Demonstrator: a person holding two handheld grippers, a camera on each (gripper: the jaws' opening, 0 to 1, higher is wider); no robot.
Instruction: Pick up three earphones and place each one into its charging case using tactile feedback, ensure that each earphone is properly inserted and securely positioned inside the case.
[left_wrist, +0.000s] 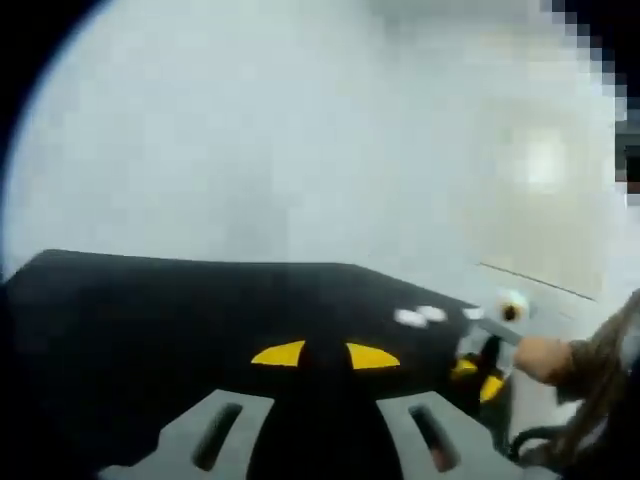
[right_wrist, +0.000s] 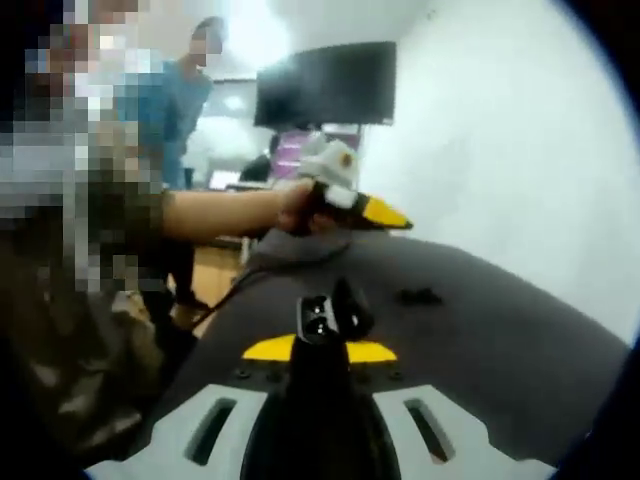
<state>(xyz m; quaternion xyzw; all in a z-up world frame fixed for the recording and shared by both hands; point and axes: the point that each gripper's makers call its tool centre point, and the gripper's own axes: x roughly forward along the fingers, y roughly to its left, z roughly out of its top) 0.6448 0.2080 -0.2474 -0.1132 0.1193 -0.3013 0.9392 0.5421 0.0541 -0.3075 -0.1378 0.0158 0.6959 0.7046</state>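
My right gripper (right_wrist: 320, 348) is shut on a small black charging case (right_wrist: 322, 318), whose lid stands open above the yellow-tipped jaws. A small black piece (right_wrist: 420, 296) lies on the black table (right_wrist: 520, 350) beyond it. My left gripper (right_wrist: 385, 213) hovers above the table's far edge in a person's hand (right_wrist: 298, 208), jaws together. In the left gripper view its own jaws (left_wrist: 325, 355) are shut with nothing between them. Small white pieces (left_wrist: 420, 316), too blurred to name, lie on the table ahead. The right gripper (left_wrist: 480, 378) is low at the right.
The black table (left_wrist: 150, 320) has a rounded edge with a white wall (left_wrist: 300, 130) behind it. A dark screen (right_wrist: 325, 85) hangs on the far wall, and people stand at the back left. A camouflage sleeve (right_wrist: 90, 230) crosses the left side.
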